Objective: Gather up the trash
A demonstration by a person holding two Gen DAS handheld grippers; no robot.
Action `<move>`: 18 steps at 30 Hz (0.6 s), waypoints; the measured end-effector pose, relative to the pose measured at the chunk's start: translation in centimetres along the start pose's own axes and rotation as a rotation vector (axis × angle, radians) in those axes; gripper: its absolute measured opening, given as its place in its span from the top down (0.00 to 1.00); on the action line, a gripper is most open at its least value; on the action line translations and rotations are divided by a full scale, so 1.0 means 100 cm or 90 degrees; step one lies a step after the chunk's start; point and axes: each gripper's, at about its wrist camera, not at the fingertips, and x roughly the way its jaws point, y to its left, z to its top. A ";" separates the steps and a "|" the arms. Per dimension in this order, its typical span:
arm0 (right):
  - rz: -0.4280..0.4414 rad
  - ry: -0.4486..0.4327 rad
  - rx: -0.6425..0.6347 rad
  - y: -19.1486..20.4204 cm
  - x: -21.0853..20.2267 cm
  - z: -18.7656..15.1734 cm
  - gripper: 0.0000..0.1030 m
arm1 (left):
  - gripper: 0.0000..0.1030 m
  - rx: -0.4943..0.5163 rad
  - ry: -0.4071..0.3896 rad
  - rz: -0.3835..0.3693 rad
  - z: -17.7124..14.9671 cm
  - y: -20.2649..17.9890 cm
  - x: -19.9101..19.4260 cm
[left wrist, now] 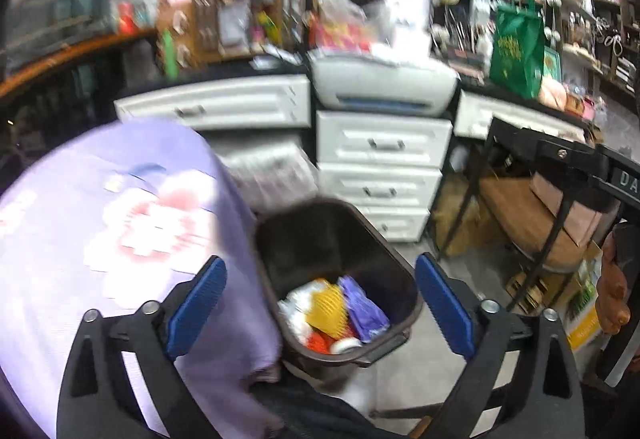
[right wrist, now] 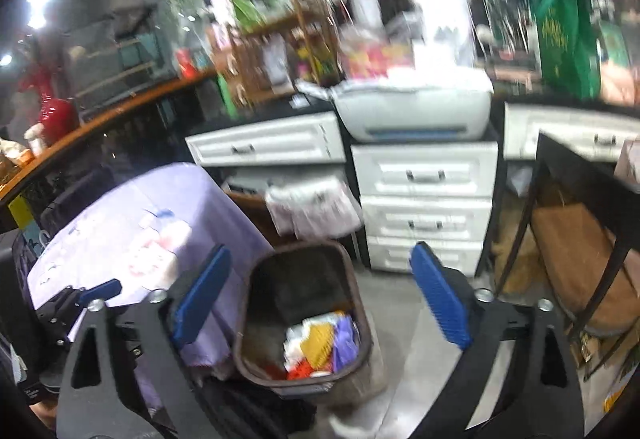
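Both grippers hang above a dark brown waste bin point(left wrist: 340, 279) that stands upright on the grey floor, its open mouth facing up toward the cameras. The bin's rectangular mouth runs lengthwise away from the grippers toward the white drawer unit point(left wrist: 380, 175), its near rim carrying a small handle lip. Trash lies heaped at the bottom near end of the bin: a yellow ridged piece point(left wrist: 326, 309), a purple wrapper point(left wrist: 366, 309), white crumpled scraps and something red-orange point(left wrist: 318, 343). The left gripper point(left wrist: 320, 313) has its blue-padded fingers point(left wrist: 196, 309) spread wide with nothing between them, the bin showing in the gap. The right gripper point(right wrist: 320, 313) likewise stands wide open and empty, its blue pads point(right wrist: 440, 303) flanking the bin from above. Just left of the bin a lilac cloth point(left wrist: 120, 231) with a pink-and-white print drapes over a table, its hem touching the bin's side. A grey printer point(left wrist: 384, 83) sits on the dark countertop above the drawers, and a green tote bag point(left wrist: 516, 47) stands further right. Both views are motion-blurred.
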 end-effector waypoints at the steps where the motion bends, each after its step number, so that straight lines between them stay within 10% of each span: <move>1: 0.005 -0.017 -0.006 0.009 -0.010 0.001 0.06 | 0.06 -0.001 -0.012 0.010 0.000 0.003 -0.009; 18: 0.106 -0.083 -0.176 0.126 -0.118 -0.055 0.06 | 0.05 -0.122 -0.148 0.148 -0.047 0.050 -0.171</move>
